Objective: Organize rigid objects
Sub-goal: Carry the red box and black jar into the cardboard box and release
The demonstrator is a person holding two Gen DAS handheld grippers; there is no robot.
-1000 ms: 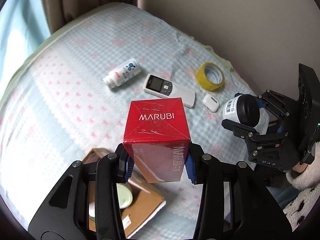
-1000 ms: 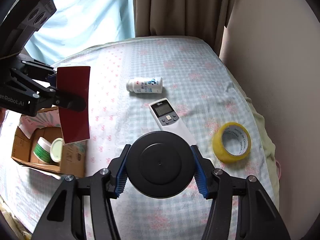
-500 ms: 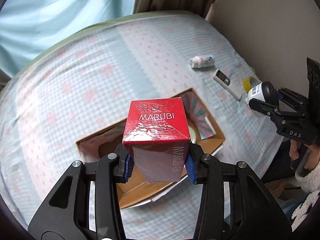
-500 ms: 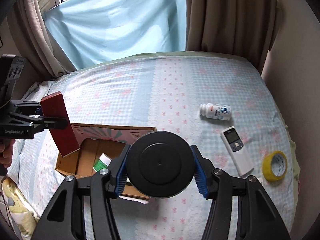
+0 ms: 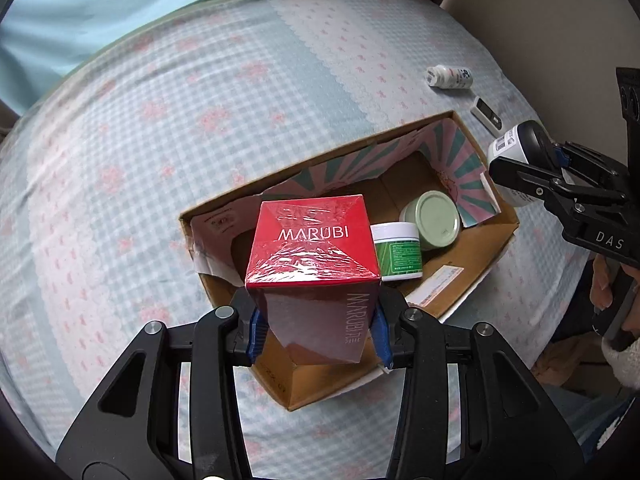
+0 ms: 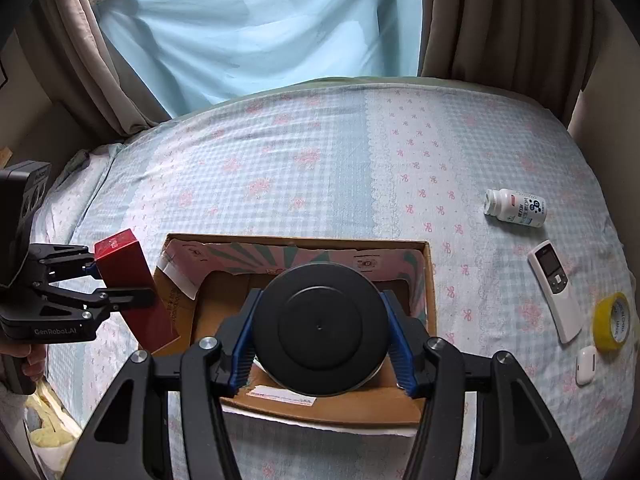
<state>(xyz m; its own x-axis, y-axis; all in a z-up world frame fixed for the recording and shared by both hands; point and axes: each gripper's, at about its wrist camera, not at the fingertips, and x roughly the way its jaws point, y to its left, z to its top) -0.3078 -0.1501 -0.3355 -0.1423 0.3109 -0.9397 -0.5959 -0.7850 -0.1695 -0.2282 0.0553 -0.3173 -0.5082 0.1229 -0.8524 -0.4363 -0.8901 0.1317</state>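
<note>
Bed with checked cover, carrying an open cardboard box. Left tool clamped on a red MARUBI carton, held above the box's 7 o'clock end. Right tool gripping a black-lidded jar over the box. In the box, at 3 o'clock of the carton: green-labelled jar, pale green lid. At 3 o'clock of the box: remote control, white bottle, yellow tape roll, earbud case.

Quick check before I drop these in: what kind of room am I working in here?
Most likely a bedroom. The work surface is a bed under a blue-checked sheet with pink bows, curtains hang by the window behind it, and household odds like a remote control lie beside the cardboard box.
</note>
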